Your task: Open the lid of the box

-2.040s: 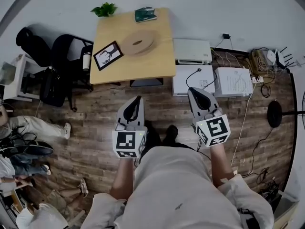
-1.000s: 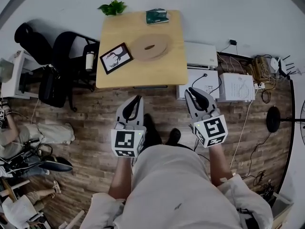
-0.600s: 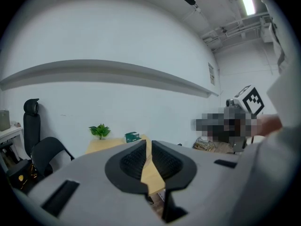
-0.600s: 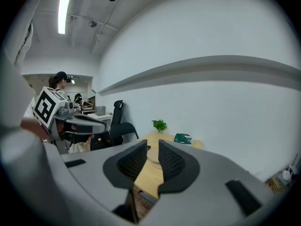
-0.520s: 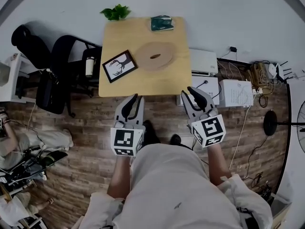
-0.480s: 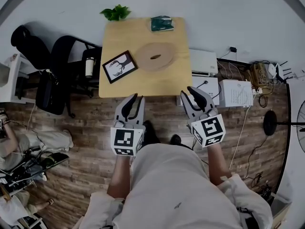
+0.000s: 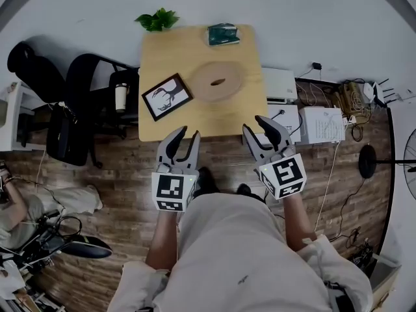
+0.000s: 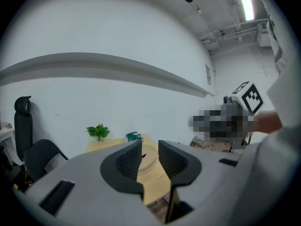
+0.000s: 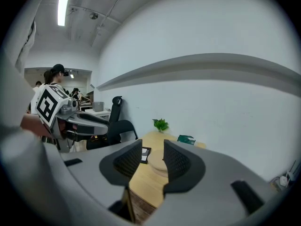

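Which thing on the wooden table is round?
The flat tan round box with a dark slot; the black-framed deer picture, dark green rectangular object and leafy plant are not.

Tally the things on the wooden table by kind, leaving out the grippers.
Plant: 1
Green box: 1
Round wooden box: 1
Picture frame: 1
Total: 4

Wooden table (image 7: pixel 195 119) by the wall: plant (image 7: pixel 156 20) and green packet (image 7: pixel 223 34) at its far edge, round wooden box (image 7: pixel 218 82) in the middle, framed picture (image 7: pixel 167 97) flat beside it.
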{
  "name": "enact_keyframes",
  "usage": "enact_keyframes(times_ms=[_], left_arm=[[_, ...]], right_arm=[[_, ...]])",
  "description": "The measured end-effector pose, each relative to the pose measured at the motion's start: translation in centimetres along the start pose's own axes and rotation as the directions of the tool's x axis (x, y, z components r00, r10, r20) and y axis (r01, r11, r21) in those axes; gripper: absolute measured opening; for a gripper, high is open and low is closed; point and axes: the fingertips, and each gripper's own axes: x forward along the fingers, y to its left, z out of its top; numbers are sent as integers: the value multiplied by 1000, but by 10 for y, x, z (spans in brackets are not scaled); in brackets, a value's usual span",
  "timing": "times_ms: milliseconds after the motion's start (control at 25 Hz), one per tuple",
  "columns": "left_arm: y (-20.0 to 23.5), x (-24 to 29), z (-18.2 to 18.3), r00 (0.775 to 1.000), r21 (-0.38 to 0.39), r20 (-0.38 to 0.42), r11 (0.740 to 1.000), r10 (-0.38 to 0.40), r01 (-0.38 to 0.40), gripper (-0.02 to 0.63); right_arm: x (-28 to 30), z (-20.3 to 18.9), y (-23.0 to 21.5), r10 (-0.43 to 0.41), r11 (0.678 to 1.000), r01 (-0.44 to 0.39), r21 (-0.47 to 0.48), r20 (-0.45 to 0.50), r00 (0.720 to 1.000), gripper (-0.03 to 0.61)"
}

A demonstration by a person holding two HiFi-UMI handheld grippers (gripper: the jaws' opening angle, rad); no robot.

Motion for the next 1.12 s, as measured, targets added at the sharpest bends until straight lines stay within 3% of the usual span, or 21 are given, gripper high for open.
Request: enact_keyframes(times_ms=[600,1120], left_arm=[[40,7,-15,997,12,-21,997,-81,81,109],[53,23,-25,999,-39,-50,999,-19,17,109]], right_arm=[[56,-9,35,-6,999,1,-54,-81,997,133],[101,-24,36,98,988,-113,-105,-142,985,143]])
